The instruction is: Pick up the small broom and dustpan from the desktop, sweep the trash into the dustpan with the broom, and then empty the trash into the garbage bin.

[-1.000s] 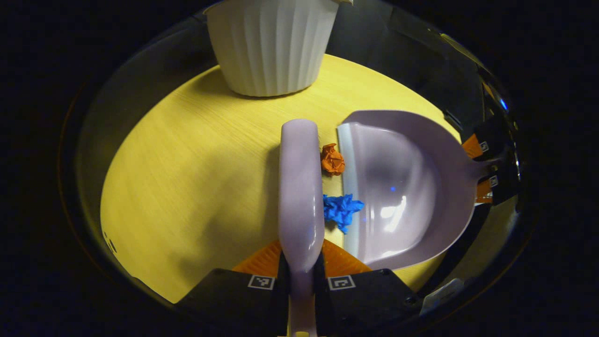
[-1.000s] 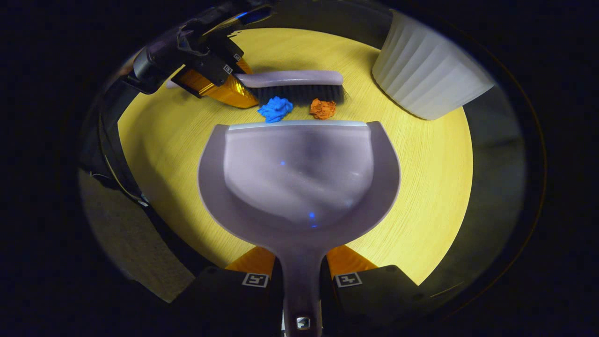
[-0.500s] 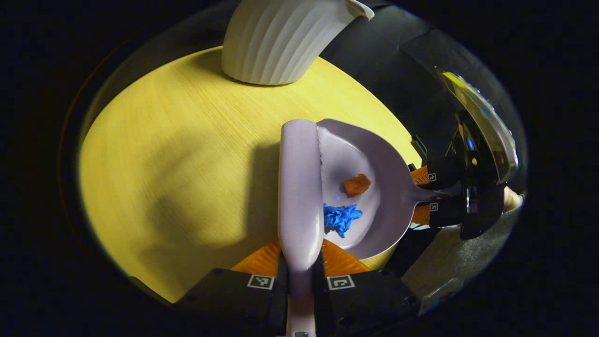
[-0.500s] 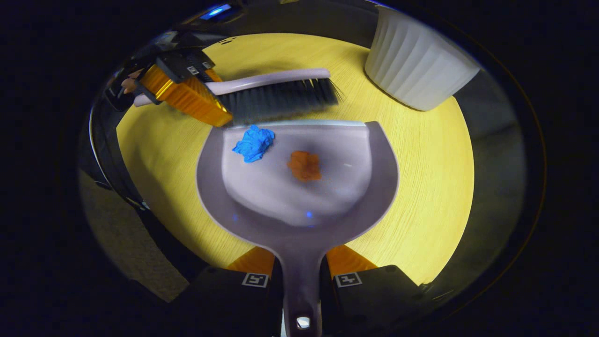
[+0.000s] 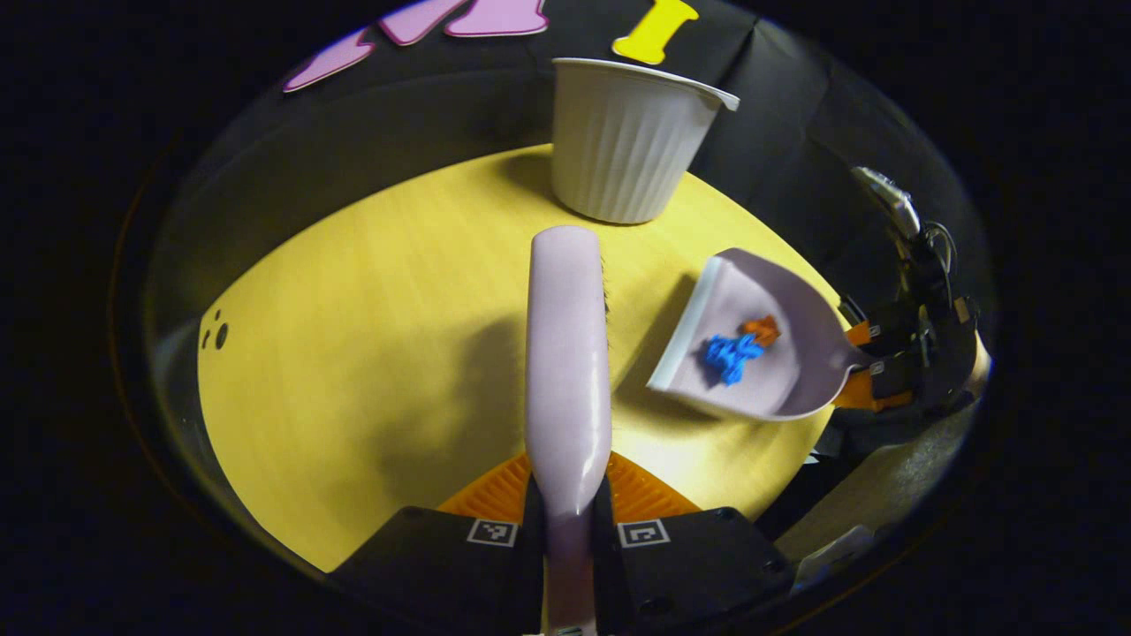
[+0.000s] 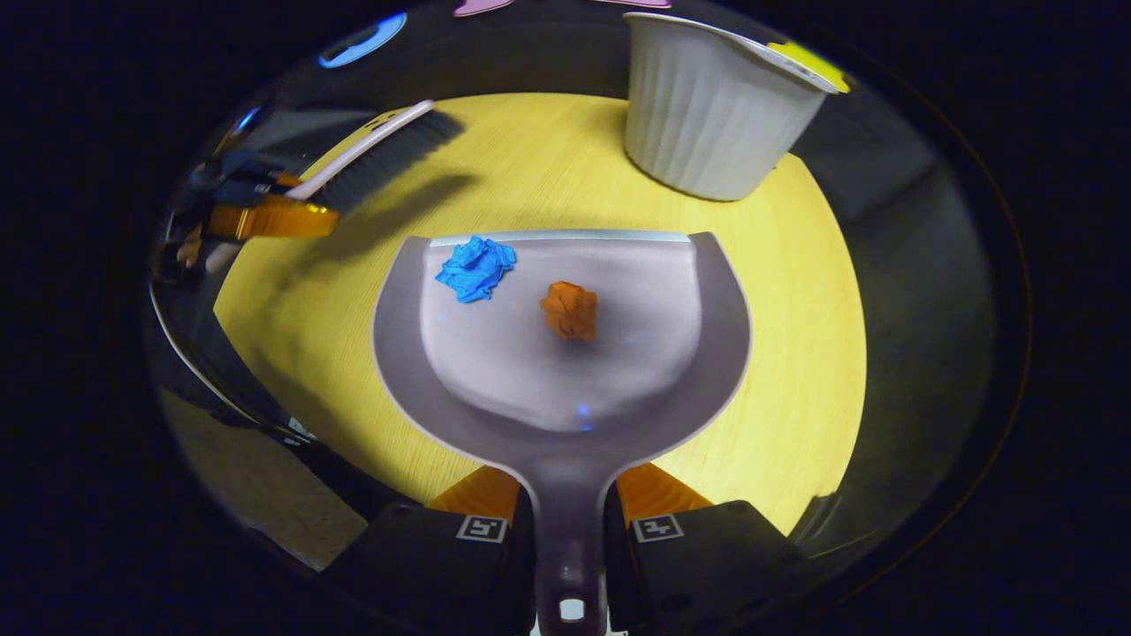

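My right gripper (image 6: 568,508) is shut on the handle of the lilac dustpan (image 6: 565,389), which is held off the yellow table. A blue paper ball (image 6: 475,268) and an orange paper ball (image 6: 570,309) lie inside the pan. My left gripper (image 5: 567,511) is shut on the lilac broom (image 5: 568,353), raised over the table. From the left gripper view, the dustpan (image 5: 778,371) hangs tilted at the right with the blue ball (image 5: 726,355) and orange ball (image 5: 762,329) in it, held by the right gripper (image 5: 861,360). The broom (image 6: 375,157) and left gripper (image 6: 265,216) appear at upper left in the right gripper view.
A white ribbed garbage bin (image 6: 711,110) stands at the back of the round yellow table (image 6: 795,371); the same bin (image 5: 627,146) is ahead of the broom in the left gripper view. Black cloth wall surrounds the table. Grey floor (image 6: 256,495) lies past the near edge.
The broom swept both paper balls into the dustpan, then lifted and drew away to the left. The dustpan rose off the table with the balls inside.
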Demonstrator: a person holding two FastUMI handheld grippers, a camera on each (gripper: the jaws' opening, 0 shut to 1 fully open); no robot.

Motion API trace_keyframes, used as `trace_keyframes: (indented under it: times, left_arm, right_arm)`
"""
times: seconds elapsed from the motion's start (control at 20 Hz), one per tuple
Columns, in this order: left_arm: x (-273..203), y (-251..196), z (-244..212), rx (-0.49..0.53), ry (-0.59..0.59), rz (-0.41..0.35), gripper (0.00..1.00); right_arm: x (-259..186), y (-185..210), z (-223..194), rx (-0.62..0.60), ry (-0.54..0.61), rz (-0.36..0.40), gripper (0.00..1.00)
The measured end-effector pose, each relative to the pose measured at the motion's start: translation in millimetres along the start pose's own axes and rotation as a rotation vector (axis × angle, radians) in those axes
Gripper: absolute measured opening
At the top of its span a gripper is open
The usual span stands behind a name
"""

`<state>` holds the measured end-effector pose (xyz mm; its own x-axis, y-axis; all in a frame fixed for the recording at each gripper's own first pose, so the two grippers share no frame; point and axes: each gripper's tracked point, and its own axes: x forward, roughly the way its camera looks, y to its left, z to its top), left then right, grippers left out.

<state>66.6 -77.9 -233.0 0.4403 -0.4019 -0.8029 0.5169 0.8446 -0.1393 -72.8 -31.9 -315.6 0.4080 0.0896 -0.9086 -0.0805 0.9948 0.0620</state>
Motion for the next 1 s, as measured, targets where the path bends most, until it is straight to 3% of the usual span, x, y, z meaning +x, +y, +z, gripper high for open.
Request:
trace_keyframes:
  times: [0.25,0.55,1.0]
  left_arm:
    - [0.3,21.6,-26.2,-0.070,-0.012,0.051,0.25]
    - [3.3,28.2,-53.2,-0.111,-0.001,0.053,0.27]
    - [-4.1,45.7,-81.8,-0.126,0.001,0.066,0.27]
  right_arm:
    - [-68.4,-43.3,30.5,0.085,-0.044,-0.090,0.37]
    - [-137.6,-81.4,80.4,0.197,-0.128,-0.113,0.36]
    - [-172.7,-150.6,178.1,0.169,-0.176,-0.247,0.36]
